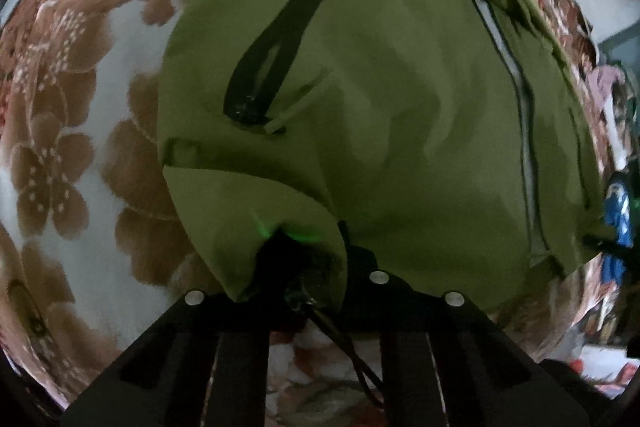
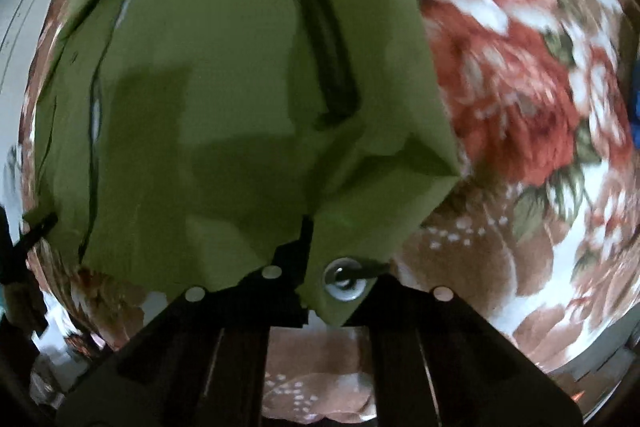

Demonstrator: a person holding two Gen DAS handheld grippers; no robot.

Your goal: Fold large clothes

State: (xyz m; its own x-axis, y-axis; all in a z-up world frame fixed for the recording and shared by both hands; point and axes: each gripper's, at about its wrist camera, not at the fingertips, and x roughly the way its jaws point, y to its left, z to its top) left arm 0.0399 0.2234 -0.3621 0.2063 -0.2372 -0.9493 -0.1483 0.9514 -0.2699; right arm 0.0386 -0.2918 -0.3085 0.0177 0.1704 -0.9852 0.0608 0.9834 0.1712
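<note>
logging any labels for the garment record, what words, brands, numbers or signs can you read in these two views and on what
None can be read in either view.
The olive green jacket shows no printed label, only dark zip pocket openings and a metal eyelet at its hem.
The brown and red floral bedspread carries only a flower pattern.
The blue item at the edge is too blurred to tell.
</note>
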